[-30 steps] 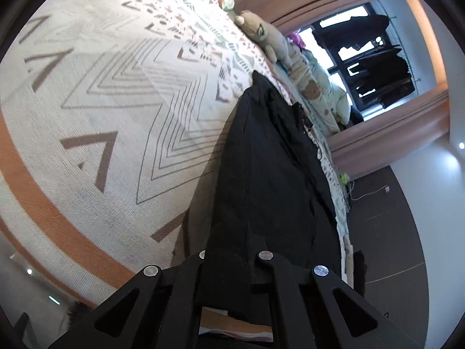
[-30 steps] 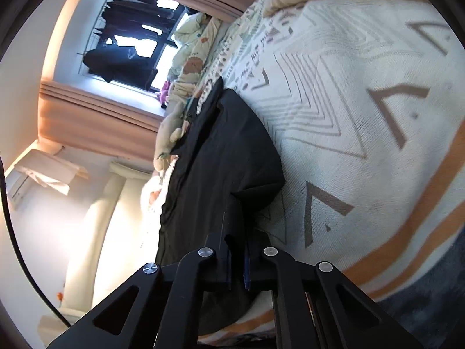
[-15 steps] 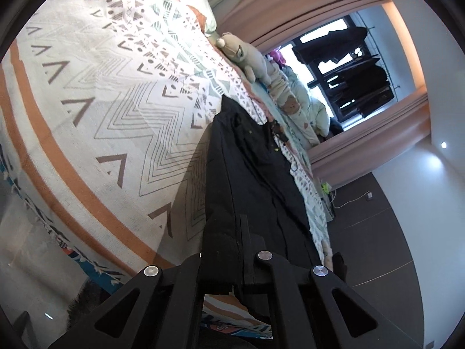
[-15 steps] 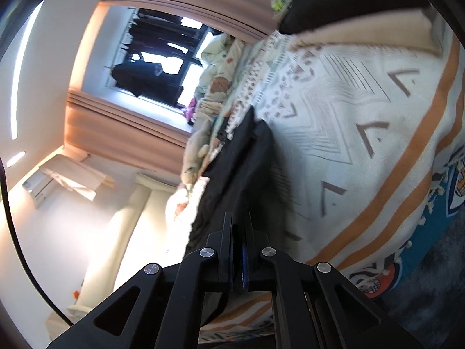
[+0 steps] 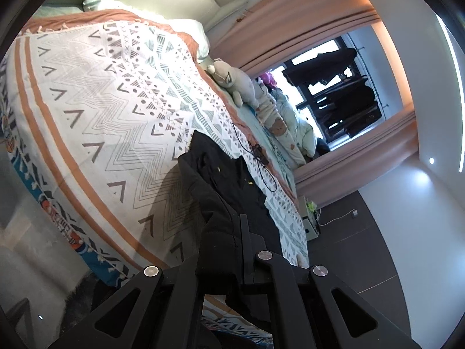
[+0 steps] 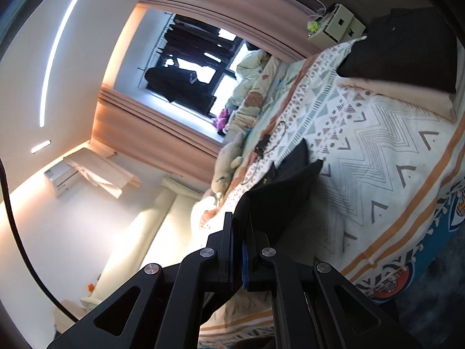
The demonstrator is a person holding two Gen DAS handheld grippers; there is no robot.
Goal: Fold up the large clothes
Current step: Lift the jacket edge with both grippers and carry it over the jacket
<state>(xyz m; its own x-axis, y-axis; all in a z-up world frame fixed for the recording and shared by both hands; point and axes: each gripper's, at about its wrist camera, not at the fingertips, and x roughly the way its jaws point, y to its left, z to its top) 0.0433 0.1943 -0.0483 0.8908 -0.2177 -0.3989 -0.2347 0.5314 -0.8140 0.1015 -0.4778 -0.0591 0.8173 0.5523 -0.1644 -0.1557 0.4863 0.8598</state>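
Left claw [image 5: 237,250], right claw [image 6: 238,241] both clenched on black coat [image 5: 232,192] hem. We keep hem taut, level, carry toward 12 o'clock over bedspread [image 5: 110,110].

**Hidden and cut-off parts**

Black garment [image 5: 232,192] is covering the left gripper [image 5: 229,250] fingertips, so the grip point is not showing. Garment's lower end is running behind the gripper body. Right gripper [image 6: 239,232] is hiding the pinched hem. Small black device [image 5: 260,155] beside the garment is staying too small to identify.
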